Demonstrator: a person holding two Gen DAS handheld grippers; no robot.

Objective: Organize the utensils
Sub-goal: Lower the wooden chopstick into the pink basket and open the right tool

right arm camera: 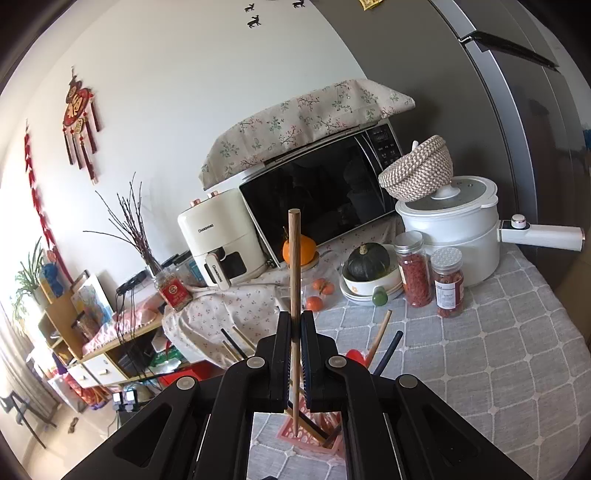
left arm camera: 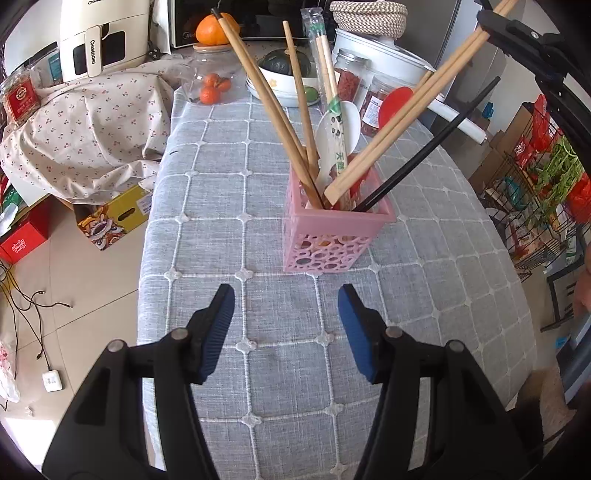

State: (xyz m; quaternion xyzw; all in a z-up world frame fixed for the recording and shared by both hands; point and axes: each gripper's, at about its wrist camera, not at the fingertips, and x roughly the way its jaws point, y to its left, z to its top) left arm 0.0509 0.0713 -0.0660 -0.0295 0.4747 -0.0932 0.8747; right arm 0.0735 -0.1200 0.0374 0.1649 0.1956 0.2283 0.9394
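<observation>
A pink perforated holder stands on the grey checked tablecloth. In it lean several wooden chopsticks, a black chopstick, a wrapped pair, a white spoon and a red spoon. My left gripper hovers open just in front of the holder, with nothing between its blue pads. My right gripper is shut on a pair of wooden chopsticks held upright, whose lower ends reach into the holder. In the left wrist view that gripper is at the top right.
Behind the holder stand a glass jar of tangerines, stacked bowls with a green squash, two jars of red berries, a white pot, a microwave and an air fryer. The table's left edge drops to floor with boxes.
</observation>
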